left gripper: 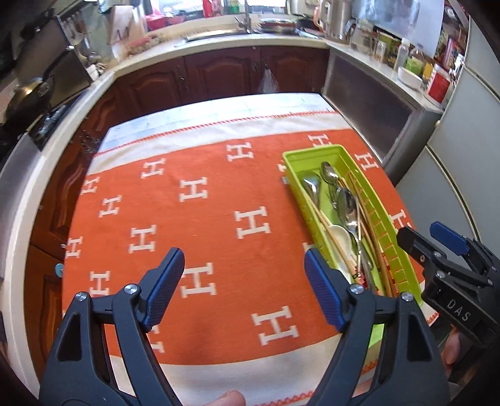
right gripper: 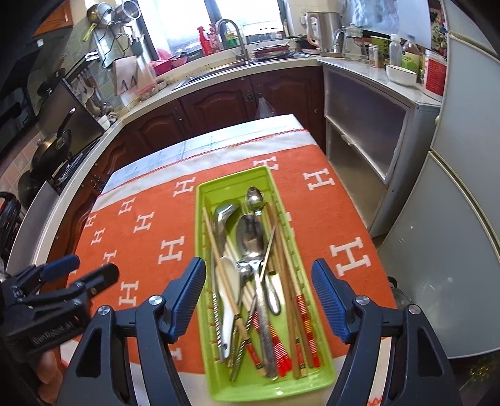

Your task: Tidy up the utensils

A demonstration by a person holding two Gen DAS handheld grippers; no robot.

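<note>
Kitchen island under orange H-patterned cloth [left gripper: 218,193] bearing green utensil tray [right gripper: 206,200]; left gripper [left gripper: 243,274] and right gripper [right gripper: 259,281] both spread, empty; dark wooden cabinets [right gripper: 218,100] behind.

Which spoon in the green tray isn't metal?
The white spoon, which looks ceramic or plastic, lying on the left side of the green tray. The other spoons are shiny metal.

Bright daylight enters through the window [right gripper: 240,22] far ahead of the tongs, blown out white. Metal spoons [right gripper: 250,237] between the tongs show glare. Both views have strong fisheye bending, dark corners and slightly soft edges.
</note>
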